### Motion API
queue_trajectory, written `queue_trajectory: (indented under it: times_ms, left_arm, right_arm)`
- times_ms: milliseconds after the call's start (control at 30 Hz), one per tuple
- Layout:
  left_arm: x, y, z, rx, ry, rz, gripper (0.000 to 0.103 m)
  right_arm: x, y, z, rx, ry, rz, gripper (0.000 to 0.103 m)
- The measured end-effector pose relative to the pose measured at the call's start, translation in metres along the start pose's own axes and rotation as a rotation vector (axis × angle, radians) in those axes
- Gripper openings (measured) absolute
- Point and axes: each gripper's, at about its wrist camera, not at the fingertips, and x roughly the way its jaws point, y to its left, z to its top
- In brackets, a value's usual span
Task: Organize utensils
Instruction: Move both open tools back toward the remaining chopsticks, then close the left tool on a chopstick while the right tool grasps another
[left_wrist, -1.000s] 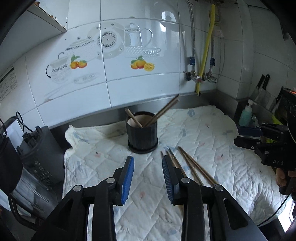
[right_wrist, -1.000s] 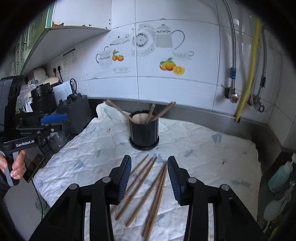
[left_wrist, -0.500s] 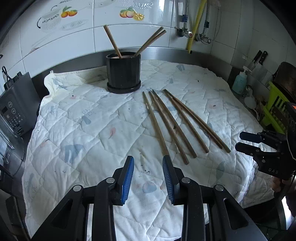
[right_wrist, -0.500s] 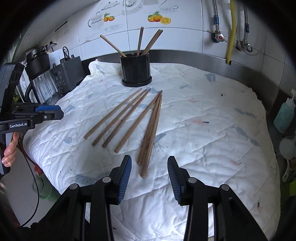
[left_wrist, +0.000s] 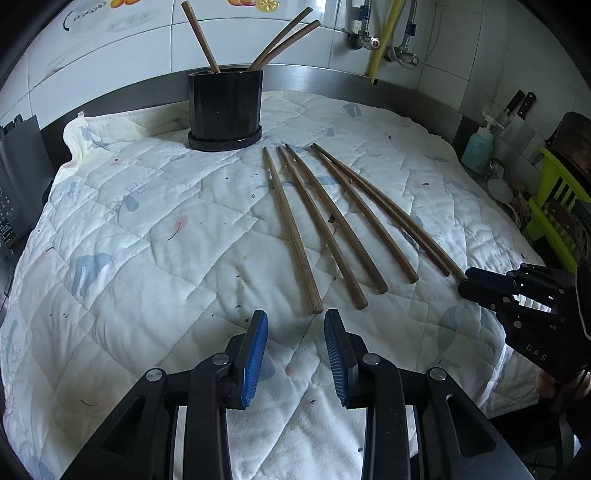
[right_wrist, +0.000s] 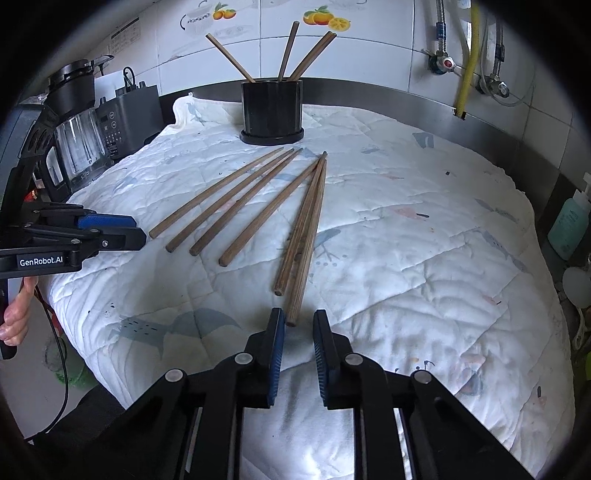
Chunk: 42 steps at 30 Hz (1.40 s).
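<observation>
Several brown wooden chopsticks (left_wrist: 325, 218) lie fanned out on a white quilted cloth (left_wrist: 147, 229), their thin ends toward a black round holder (left_wrist: 225, 107). The holder stands at the back with three chopsticks leaning in it. My left gripper (left_wrist: 295, 332) is open and empty, just short of the near end of the leftmost chopstick (left_wrist: 291, 229). My right gripper (right_wrist: 298, 328) is open and empty, its jaws just before the near end of the rightmost chopstick pair (right_wrist: 304, 236). The holder also shows in the right wrist view (right_wrist: 272, 109).
A black appliance (right_wrist: 127, 114) and a blender (right_wrist: 75, 122) stand at the left of the counter. A blue soap bottle (left_wrist: 476, 147), knives and a green rack (left_wrist: 554, 199) are at the right. A tiled wall with pipes (right_wrist: 467, 55) is behind.
Both grippers have pulled back from the holder and dropped low toward the near ends of the chopsticks. The right gripper's jaws have narrowed a little.
</observation>
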Motion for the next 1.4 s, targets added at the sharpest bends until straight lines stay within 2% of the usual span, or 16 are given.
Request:
queue_trajectory:
  times_ms: [300, 367, 600, 800, 867, 1000, 1233, 1400]
  left_arm:
    - [0.015, -0.01, 0.007, 0.023, -0.031, 0.04, 0.031]
    - [0.018, -0.01, 0.01, 0.027, -0.039, 0.052, 0.027]
    - [0.025, -0.01, 0.013, 0.025, -0.062, 0.073, 0.026]
    - [0.029, -0.009, 0.015, 0.006, -0.076, 0.079, 0.02]
    - [0.029, -0.007, 0.016, 0.0, -0.074, 0.076, 0.014]
    - [0.027, -0.001, 0.02, -0.01, -0.066, 0.057, 0.008]
    - [0.011, 0.005, 0.029, -0.004, -0.095, 0.06, 0.007]
    - [-0.007, 0.004, 0.04, 0.02, -0.117, 0.064, 0.007]
  right_arm:
    - [0.002, -0.011, 0.003, 0.032, -0.006, -0.016, 0.015]
    - [0.003, -0.013, 0.003, 0.042, -0.009, -0.008, 0.015]
    - [0.009, -0.015, 0.006, 0.071, -0.026, 0.014, 0.015]
    - [0.014, -0.011, 0.008, 0.072, -0.061, 0.004, 0.015]
    - [0.015, -0.011, 0.01, 0.073, -0.066, -0.001, 0.014]
    - [0.014, -0.012, 0.013, 0.081, -0.061, -0.006, 0.011]
    - [-0.002, -0.018, 0.024, 0.076, -0.097, -0.024, 0.009]
    - [-0.019, -0.022, 0.044, 0.062, -0.14, -0.043, 0.009]
